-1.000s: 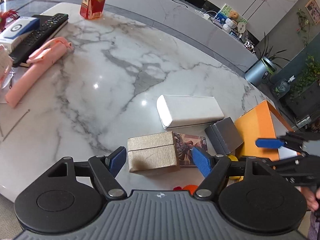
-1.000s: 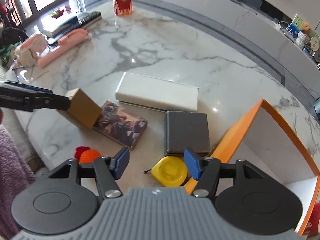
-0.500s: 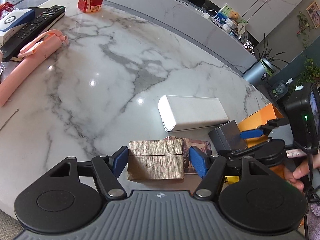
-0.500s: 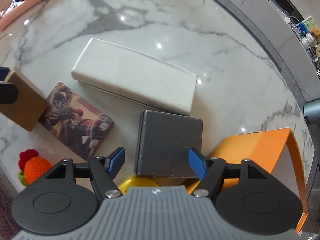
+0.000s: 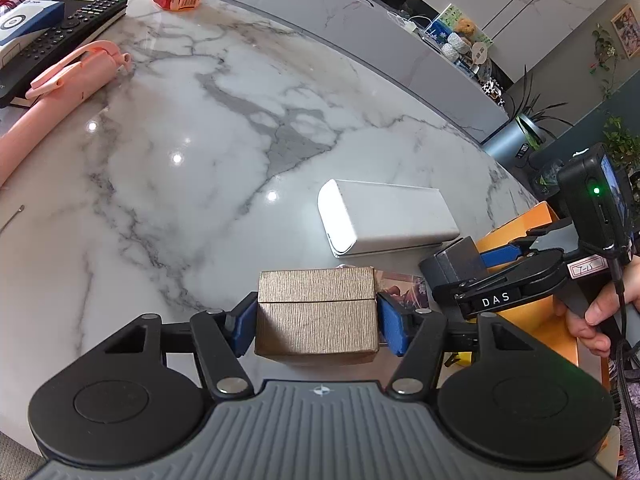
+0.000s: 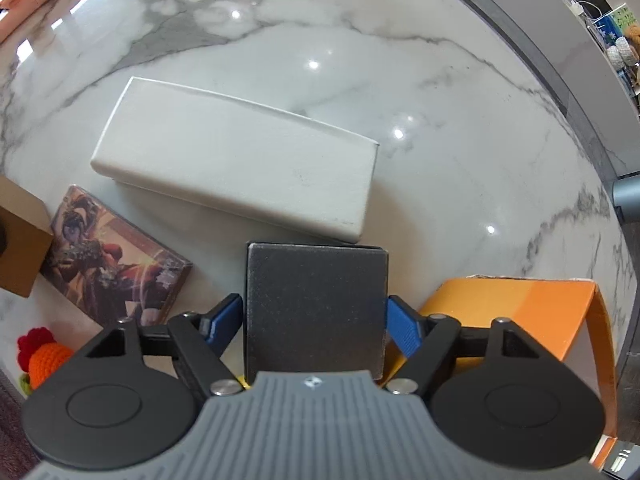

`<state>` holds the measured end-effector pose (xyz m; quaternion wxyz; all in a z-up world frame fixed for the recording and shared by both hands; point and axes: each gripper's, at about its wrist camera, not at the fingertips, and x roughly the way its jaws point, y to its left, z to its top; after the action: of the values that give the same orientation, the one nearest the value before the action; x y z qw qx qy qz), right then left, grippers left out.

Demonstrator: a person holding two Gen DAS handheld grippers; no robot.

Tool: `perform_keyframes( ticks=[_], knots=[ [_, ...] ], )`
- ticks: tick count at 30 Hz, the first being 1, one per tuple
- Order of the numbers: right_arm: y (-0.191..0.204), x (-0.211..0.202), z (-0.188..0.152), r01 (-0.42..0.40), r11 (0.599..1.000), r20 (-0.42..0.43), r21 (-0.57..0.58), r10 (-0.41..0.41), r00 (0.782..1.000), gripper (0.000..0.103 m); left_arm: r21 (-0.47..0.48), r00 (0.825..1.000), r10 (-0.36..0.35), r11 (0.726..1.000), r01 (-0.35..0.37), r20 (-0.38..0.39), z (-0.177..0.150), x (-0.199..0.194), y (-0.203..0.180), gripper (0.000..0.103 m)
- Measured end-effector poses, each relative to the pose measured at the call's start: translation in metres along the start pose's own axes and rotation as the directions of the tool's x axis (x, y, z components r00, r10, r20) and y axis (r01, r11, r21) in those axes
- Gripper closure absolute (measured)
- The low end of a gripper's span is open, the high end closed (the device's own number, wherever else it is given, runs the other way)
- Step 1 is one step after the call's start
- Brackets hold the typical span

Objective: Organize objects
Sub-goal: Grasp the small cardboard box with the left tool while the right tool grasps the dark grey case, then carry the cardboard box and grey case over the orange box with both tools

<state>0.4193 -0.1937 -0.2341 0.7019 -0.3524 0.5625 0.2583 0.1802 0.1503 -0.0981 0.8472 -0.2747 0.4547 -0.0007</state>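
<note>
While the left gripper (image 5: 316,320) jaws are closing on the ribbed golden-brown cardboard box (image 5: 316,312) on the marble table (image 5: 200,140), the right gripper (image 6: 314,320), newly lowered, straddles the dark grey square box (image 6: 316,304), jaws apart; both pickups look imminent.

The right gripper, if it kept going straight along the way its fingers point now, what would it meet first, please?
The right gripper already has the dark grey box between its fingers, so pushing on would probably press down along that box onto the marble table. The white box lies just beyond; depth is hard to judge.
</note>
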Motion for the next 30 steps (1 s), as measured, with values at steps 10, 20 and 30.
perform_keyframes(
  ticks=[10, 20, 30],
  knots=[
    [0.010, -0.068, -0.018, -0.053, 0.998, 0.146, 0.020, 0.049, 0.988, 0.026, 0.017, 1.000, 0.007, 1.000, -0.007, 0.029, -0.004, -0.008, 0.000, 0.033],
    [-0.031, -0.163, -0.081, -0.114, 0.984, 0.289, 0.137, 0.071, 0.955, 0.026, 0.096, 0.989, -0.049, 0.995, 0.036, 0.136, 0.000, -0.056, -0.043, 0.033],
    [-0.106, -0.135, -0.170, -0.034, 0.926, 0.199, 0.377, -0.045, 0.979, 0.026, 0.338, 0.967, -0.212, 0.928, 0.154, 0.143, 0.013, -0.065, -0.169, 0.033]
  ],
)
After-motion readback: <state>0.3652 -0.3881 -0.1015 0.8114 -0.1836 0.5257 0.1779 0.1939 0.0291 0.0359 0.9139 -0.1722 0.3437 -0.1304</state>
